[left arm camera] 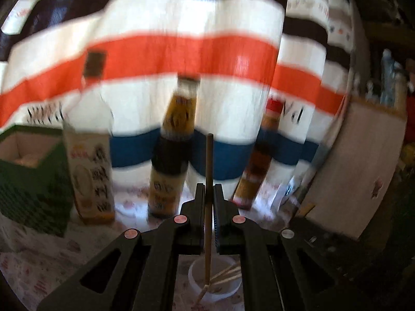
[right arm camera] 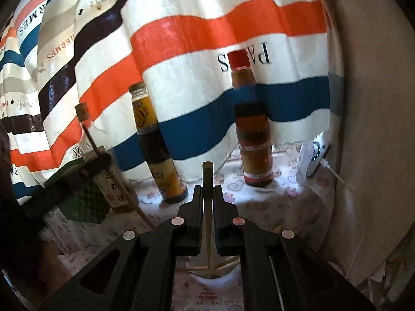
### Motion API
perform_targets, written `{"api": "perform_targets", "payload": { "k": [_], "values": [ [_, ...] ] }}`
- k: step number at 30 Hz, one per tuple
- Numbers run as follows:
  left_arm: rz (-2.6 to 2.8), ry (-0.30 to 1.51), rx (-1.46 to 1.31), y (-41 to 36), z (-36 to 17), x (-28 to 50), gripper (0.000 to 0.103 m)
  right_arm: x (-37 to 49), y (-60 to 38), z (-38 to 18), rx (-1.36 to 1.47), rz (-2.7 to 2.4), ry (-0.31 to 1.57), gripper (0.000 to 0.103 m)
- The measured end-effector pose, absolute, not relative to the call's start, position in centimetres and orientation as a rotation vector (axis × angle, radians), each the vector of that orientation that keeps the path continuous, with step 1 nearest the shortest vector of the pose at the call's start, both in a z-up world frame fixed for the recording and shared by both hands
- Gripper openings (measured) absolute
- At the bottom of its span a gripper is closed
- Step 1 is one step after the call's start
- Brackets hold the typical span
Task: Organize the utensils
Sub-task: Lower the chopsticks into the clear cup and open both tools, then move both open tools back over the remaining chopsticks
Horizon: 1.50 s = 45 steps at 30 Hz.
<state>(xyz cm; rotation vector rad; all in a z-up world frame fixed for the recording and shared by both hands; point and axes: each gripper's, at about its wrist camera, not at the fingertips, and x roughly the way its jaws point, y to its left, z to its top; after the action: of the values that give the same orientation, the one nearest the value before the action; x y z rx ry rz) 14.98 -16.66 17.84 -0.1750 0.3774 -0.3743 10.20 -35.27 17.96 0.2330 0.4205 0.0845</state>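
My left gripper (left arm camera: 208, 189) is shut on a dark brown chopstick (left arm camera: 209, 155) that stands upright between the pads. Its pale lower tip hangs over a white cup (left arm camera: 193, 277) holding several chopsticks. My right gripper (right arm camera: 208, 189) is shut on a lighter wooden chopstick (right arm camera: 207, 173), also upright, whose lower end reaches into the same white cup (right arm camera: 225, 280). In the right wrist view the left gripper (right arm camera: 101, 160) appears as a dark blur at the left, with its chopstick (right arm camera: 129, 197) slanting down toward the cup.
Along the back of the flowered tablecloth (right arm camera: 285, 207) stand a dark sauce bottle (left arm camera: 171, 155), a red-capped bottle (right arm camera: 255, 134) and a clear bottle with a carton (left arm camera: 90, 171). A green box (left arm camera: 31, 178) sits left. A striped cloth (left arm camera: 181, 46) hangs behind; a phone on a cable (right arm camera: 319, 155) lies right.
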Motion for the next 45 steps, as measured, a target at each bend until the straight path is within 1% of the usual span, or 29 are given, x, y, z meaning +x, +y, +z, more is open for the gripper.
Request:
{"api": "perform_targets", "payload": {
  "k": [9,13,18,20,21,22,23,24,25,26,28,29,30,33,35,36,37,39,41,42,43,45],
  "values": [
    [-0.401,0.483,-0.117,-18.2,13.8,16.4,0.005,11.9,-36.8,16.8,0.278,0.131,0.531,0.008],
    [-0.381,0.541,-0.09,-18.6,13.1,16.8,0.005,12.8,-37.3,16.1,0.309,0.187,0.561,0.008],
    [-0.38,0.554,-0.057,-18.8,12.9,16.9,0.005,14.4,-37.9,14.7,0.351,0.202,0.617,0.008],
    [-0.403,0.561,-0.062,-18.7,12.9,17.0,0.007,14.5,-38.1,14.6,0.36,0.201,0.619,0.008],
    [-0.418,0.547,-0.051,-18.7,13.0,16.7,0.014,14.5,-38.2,14.7,0.365,0.197,0.616,0.008],
    [-0.408,0.523,-0.035,-18.8,13.2,16.3,0.024,14.5,-38.3,14.7,0.367,0.195,0.613,0.009],
    [-0.372,0.485,-0.016,-18.8,13.5,15.6,0.029,14.3,-38.4,14.9,0.368,0.195,0.601,0.009],
    [-0.35,0.452,-0.009,-18.7,13.8,14.9,0.038,14.1,-38.4,15.1,0.367,0.197,0.586,0.012],
    [-0.348,0.422,-0.007,-18.4,14.2,14.2,0.041,13.9,-38.5,15.4,0.366,0.197,0.574,0.021],
    [-0.351,0.4,-0.008,-18.1,14.7,13.6,0.042,13.4,-38.6,15.8,0.363,0.196,0.551,0.026],
    [-0.34,0.366,-0.005,-17.4,15.6,12.5,0.046,12.5,-38.6,16.6,0.356,0.188,0.509,0.043],
    [-0.331,0.346,-0.001,-17.0,16.2,11.8,0.048,12.1,-38.5,17.0,0.345,0.182,0.491,0.047],
    [-0.321,0.328,0.001,-16.5,16.6,11.2,0.051,11.6,-38.3,17.4,0.332,0.176,0.471,0.053],
    [-0.28,0.273,0.006,-14.7,17.9,9.0,0.064,10.2,-37.8,18.6,0.298,0.165,0.427,0.057],
    [-0.245,0.24,0.014,-13.0,18.3,7.1,0.072,9.2,-37.2,19.2,0.287,0.176,0.401,0.064],
    [-0.223,0.224,0.009,-12.0,18.4,6.2,0.079,8.4,-36.8,19.5,0.287,0.19,0.385,0.069],
    [-0.204,0.211,0.003,-10.8,18.4,5.1,0.083,8.0,-36.6,19.6,0.288,0.195,0.381,0.07],
    [-0.162,0.188,0.005,-8.6,18.6,3.1,0.085,7.1,-35.6,19.7,0.279,0.212,0.387,0.071],
    [-0.129,0.168,0.015,-6.9,18.8,1.6,0.09,6.2,-34.4,19.7,0.269,0.24,0.397,0.074],
    [-0.121,0.161,0.023,-6.2,18.9,1.0,0.094,5.9,-33.8,19.7,0.269,0.25,0.404,0.079],
    [-0.112,0.153,0.029,-5.6,18.9,0.4,0.097,5.6,-33.4,19.6,0.27,0.254,0.41,0.082],
    [-0.088,0.137,0.024,-4.4,19.0,-0.8,0.103,5.0,-32.3,19.4,0.275,0.262,0.432,0.082]
  ]
}}
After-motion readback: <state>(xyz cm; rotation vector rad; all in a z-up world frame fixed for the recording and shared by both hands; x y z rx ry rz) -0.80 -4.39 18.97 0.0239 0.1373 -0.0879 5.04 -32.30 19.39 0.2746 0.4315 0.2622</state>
